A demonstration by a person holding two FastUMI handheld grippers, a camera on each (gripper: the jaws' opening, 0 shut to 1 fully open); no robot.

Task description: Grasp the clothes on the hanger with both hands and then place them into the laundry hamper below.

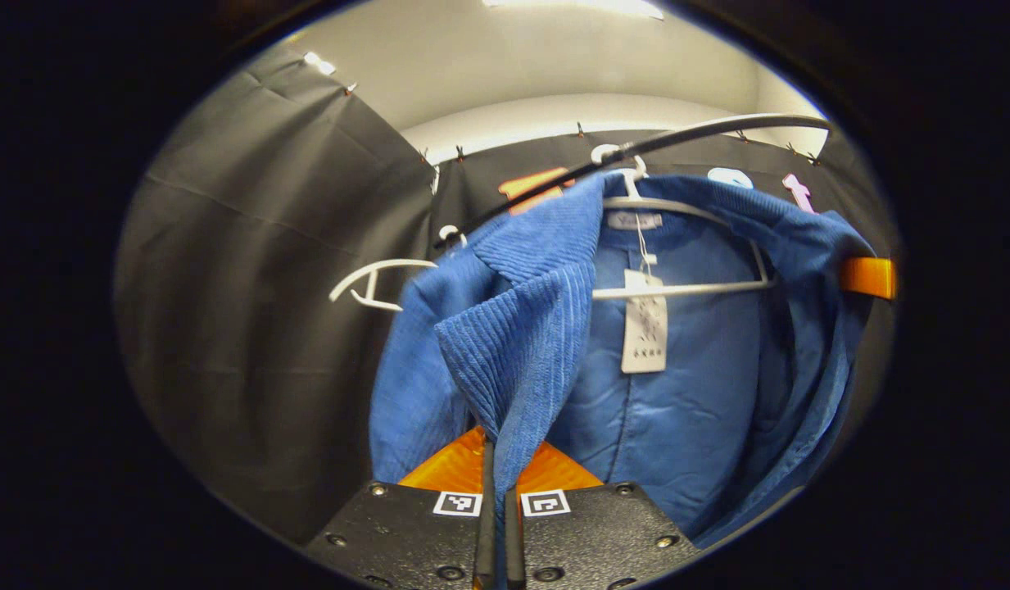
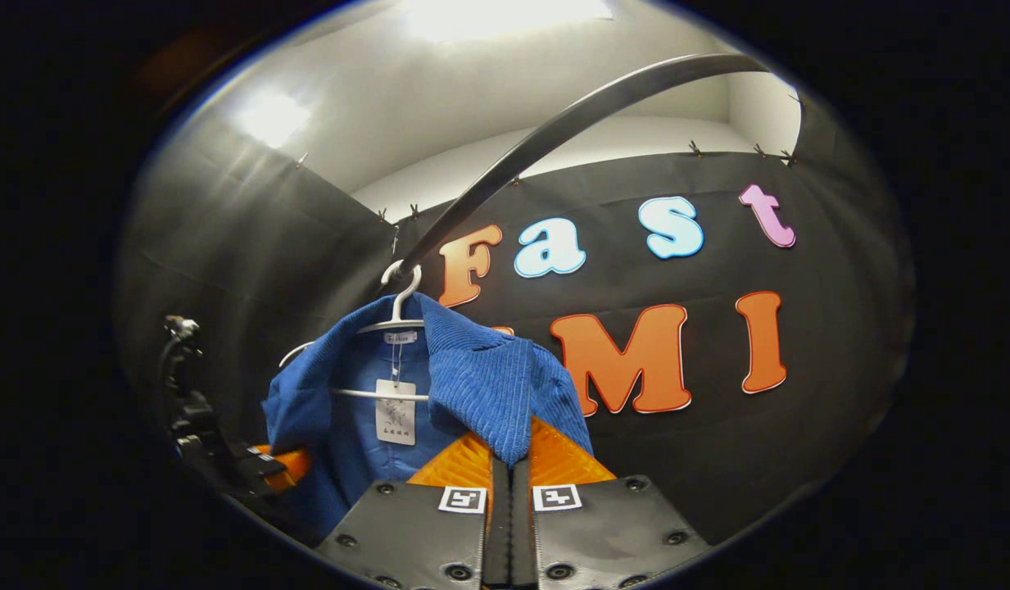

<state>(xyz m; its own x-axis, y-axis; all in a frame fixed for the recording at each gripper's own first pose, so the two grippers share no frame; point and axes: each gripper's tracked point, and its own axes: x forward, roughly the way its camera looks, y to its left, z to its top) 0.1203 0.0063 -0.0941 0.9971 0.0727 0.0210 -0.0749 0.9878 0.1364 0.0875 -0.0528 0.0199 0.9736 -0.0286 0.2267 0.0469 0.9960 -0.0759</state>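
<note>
- One blue corduroy jacket (image 1: 677, 393) hangs open on one white hanger (image 1: 685, 287), its smooth lining facing me in the left gripper view, with one white paper tag (image 1: 645, 324) dangling from the collar label.
- That hanger hooks over one dark curved rail (image 1: 717, 131) running across the top of the booth; in the right gripper view the same rail (image 2: 570, 123) sweeps up from the hook (image 2: 402, 283).
- A second white hanger (image 1: 373, 283), bare, sits on the rail to the left of the jacket in the left gripper view.
- My left tool (image 1: 495, 459) points up toward the rail, its two orange fingers closed to a thin slit on the front edge of the jacket, the ribbed cloth pinched between them.
- My right tool (image 2: 509, 459) is likewise aimed upward, its fingers pressed together on the jacket (image 2: 480, 377) at its other ribbed front edge.
- In the right gripper view my left tool (image 2: 279, 467) shows at the lower left, beside the jacket's far side; in the left gripper view an orange finger (image 1: 869, 277) of the right tool shows at the jacket's right edge.
- Black cloth wall (image 1: 251, 287) stands behind everything.
</note>
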